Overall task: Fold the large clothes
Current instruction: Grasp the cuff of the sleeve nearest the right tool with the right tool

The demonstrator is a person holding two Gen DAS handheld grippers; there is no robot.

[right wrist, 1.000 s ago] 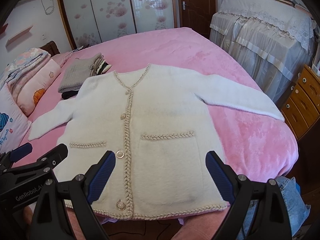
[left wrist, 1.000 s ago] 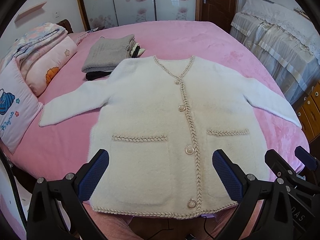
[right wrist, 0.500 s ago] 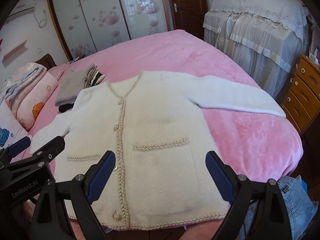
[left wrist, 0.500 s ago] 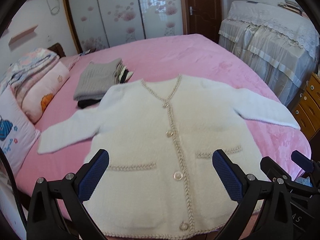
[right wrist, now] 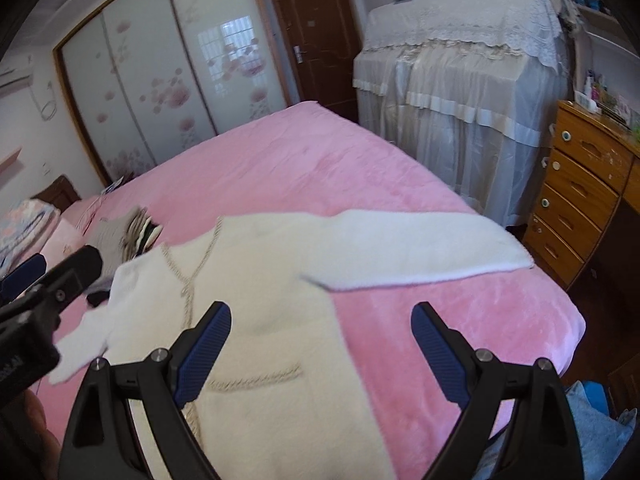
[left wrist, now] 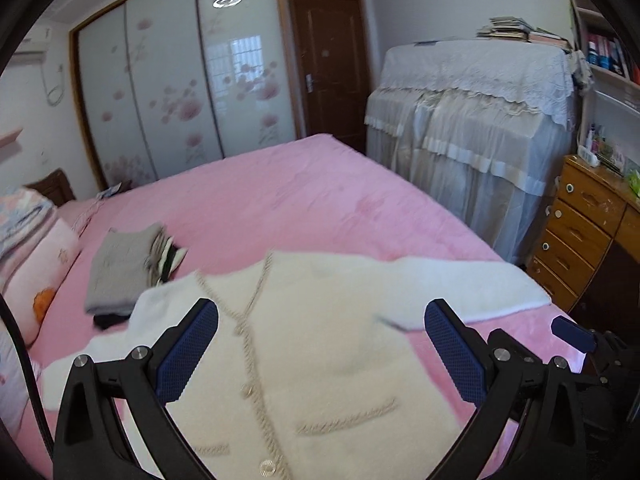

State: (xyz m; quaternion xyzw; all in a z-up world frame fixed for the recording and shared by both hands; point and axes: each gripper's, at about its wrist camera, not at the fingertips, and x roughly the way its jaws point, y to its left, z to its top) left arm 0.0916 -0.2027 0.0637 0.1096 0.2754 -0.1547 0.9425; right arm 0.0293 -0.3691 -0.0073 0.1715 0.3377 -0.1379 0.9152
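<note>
Both cameras have tilted up and forward; the cardigan (left wrist: 320, 340) lies flat, unfolded. Left hand-held gripper (left wrist: 320, 354) and right hand-held gripper (right wrist: 320, 350) gape empty.

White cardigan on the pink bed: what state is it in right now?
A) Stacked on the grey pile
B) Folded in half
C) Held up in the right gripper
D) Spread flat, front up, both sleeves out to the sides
D: the white cardigan lies flat on the pink bed, sleeves extended, with both the left gripper and right gripper open and empty.
</note>
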